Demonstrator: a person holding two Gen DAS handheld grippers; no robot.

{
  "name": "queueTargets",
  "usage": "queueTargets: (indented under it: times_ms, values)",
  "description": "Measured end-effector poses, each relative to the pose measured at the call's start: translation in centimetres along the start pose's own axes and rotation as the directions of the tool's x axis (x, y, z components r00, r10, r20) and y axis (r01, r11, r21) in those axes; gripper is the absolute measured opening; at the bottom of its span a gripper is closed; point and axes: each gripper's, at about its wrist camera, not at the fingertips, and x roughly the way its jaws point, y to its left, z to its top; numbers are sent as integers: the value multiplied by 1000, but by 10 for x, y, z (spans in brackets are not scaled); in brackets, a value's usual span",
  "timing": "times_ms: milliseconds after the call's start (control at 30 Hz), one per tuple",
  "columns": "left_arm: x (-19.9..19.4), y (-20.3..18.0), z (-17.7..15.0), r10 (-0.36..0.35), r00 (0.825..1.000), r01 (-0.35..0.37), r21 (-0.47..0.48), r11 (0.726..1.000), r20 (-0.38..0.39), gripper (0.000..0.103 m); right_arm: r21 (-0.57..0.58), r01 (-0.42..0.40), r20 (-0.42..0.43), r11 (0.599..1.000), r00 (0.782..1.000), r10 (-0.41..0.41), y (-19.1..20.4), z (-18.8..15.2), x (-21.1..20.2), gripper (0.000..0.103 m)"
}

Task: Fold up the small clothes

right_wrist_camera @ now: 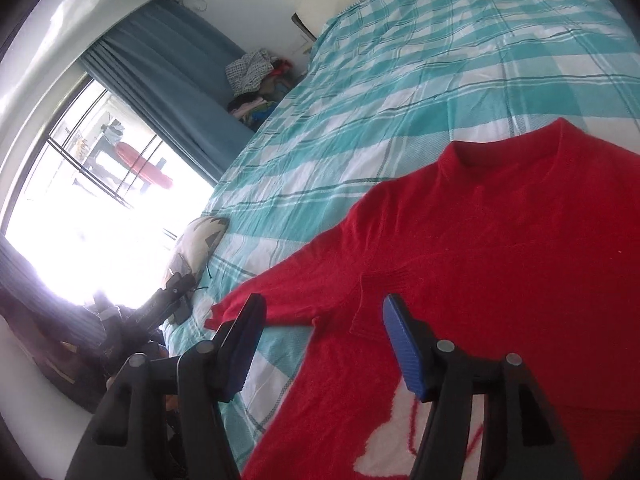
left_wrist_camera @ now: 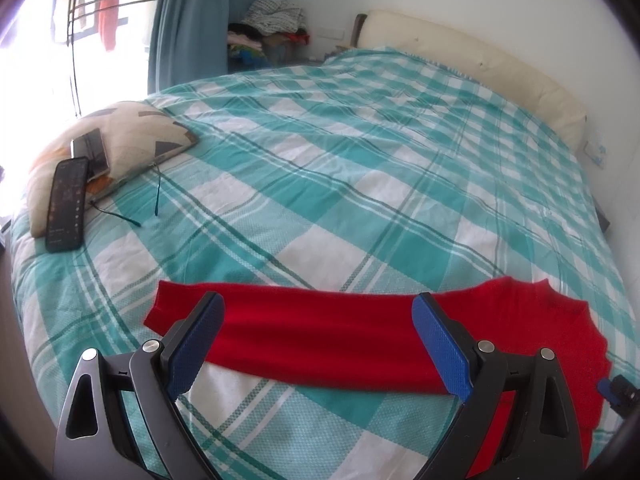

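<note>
A small red sweater (right_wrist_camera: 480,240) lies flat on the teal-and-white checked bedspread (right_wrist_camera: 400,80), neck toward the headboard, one sleeve (left_wrist_camera: 320,336) stretched out sideways. It has a white pattern (right_wrist_camera: 384,440) on its front. My left gripper (left_wrist_camera: 320,320) is open and empty, hovering just above the outstretched sleeve with a finger on either side of it. My right gripper (right_wrist_camera: 324,332) is open and empty above the sweater's armpit, where sleeve meets body. The right gripper's tip (left_wrist_camera: 618,394) shows at the right edge of the left wrist view.
A patterned cushion (left_wrist_camera: 120,140) with two phones (left_wrist_camera: 68,204) on it sits at the bed's left corner, with a thin green cord (left_wrist_camera: 156,196) beside it. A pile of clothes (left_wrist_camera: 272,28) stands by the blue curtain (left_wrist_camera: 192,20). A cream headboard (left_wrist_camera: 480,64) lines the far side.
</note>
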Motion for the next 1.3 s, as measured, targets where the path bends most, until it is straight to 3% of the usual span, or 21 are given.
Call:
queueTargets:
  times_ms: [67,167,333,533,667,700,767,833,967,1167,1300]
  values:
    - [0,0,0,-4,1000,4,-1,1000,-2,96,-52,110,27,993,994,-108,-12,-11,-28,61]
    - [-2,-3,-3,-9,1000,9,7,1000,-10,96,-108,263,52,959,964,-259,-35,-38,-71,61]
    - [-3,-17,-14,-8,1000,9,63,998,-21,96,-109,457,95,883,889,-448,-78,-90,-147,63]
    - [0,-40,-31,4,999,1,147,989,-37,97,62,588,174,807,790,-588,-129,-121,-208,68]
    - [4,-55,-46,-16,996,34,199,979,-88,97,189,595,226,781,748,-624,-135,-112,-233,70]
    - [4,-59,-49,-18,996,38,220,975,-92,97,197,616,238,763,725,-647,-133,-111,-237,72]
    - [4,-69,-54,-15,996,39,272,961,-90,97,213,659,246,721,678,-692,-129,-109,-243,87]
    - [2,-76,-57,-5,997,30,317,948,-80,97,245,679,247,692,646,-722,-129,-110,-248,89]
    - [0,-82,-58,-23,996,51,336,940,-88,97,276,680,209,679,647,-733,-140,-112,-247,89]
    - [1,-80,-56,-52,991,90,327,941,-122,100,257,703,233,663,621,-748,-134,-113,-245,89]
    - [15,-77,-59,-43,977,112,331,937,-208,100,258,691,227,675,636,-738,-134,-113,-242,89]
